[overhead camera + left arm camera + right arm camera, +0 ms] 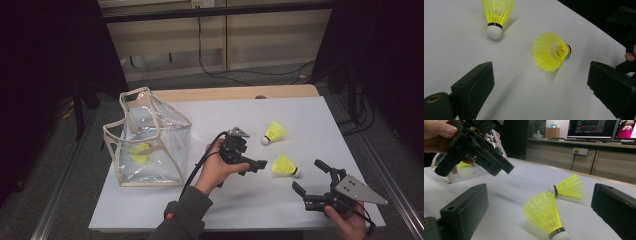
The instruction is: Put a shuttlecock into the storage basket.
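**Two shuttlecocks loose on the white table, both grippers wide apart**

White tabletop (220, 115) lies under you, with a wood strip along its far edge and dark floor and cables beyond. From the high view, the clear bag (150, 137) stands at about 9 o'clock from table centre, near the left edge, with a yellow shuttlecock inside (140, 152).

Your left gripper (252, 167) sits near mid-table, its jaws spread with nothing between them. At 3 o'clock from it, just beside it, lies the near shuttlecock (285, 166); the far shuttlecock (274, 133) rests at about 1 o'clock, apart from the first. Bare table runs between them and the right edge.

Your right gripper (307, 180) hovers near the front-right corner, jaws likewise spread and empty, the near shuttlecock at its 11 o'clock.

Its gripper view adds what the high view lacks: cabinets, a wall socket and lit monitors (594, 128) in the background. The left gripper view shows the near shuttlecock (550, 55) lying on its side, skirt toward the camera.
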`<state>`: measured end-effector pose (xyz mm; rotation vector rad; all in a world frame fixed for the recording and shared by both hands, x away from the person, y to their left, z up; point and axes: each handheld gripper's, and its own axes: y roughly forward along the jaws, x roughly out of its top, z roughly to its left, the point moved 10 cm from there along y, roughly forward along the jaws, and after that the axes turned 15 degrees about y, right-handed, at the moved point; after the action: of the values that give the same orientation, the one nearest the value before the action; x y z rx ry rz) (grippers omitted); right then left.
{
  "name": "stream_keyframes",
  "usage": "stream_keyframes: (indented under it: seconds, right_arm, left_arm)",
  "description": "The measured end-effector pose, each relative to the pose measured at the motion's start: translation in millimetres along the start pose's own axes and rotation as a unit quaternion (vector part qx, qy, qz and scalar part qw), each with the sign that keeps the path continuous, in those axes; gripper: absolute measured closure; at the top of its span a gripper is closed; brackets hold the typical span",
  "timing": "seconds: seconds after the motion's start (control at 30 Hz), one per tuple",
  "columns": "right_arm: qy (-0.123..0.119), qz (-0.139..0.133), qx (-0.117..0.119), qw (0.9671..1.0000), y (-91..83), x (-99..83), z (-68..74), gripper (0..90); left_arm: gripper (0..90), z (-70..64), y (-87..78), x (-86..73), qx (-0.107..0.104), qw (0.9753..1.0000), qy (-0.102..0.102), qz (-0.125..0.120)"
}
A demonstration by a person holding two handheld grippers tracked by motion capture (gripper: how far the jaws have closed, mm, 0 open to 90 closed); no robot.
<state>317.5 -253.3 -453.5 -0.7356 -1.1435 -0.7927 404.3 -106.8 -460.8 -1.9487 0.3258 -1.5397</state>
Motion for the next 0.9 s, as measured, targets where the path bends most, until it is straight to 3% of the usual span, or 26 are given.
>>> stream_keyframes:
  seconds: [0.9]
  right_arm:
    - [0.000,0.000,0.002,1.0000,0.5,-0.4,0.5,0.8]
  left_arm:
    - [10.4,-13.0,23.1,-1.6,-0.019,0.9996,0.021,0.006]
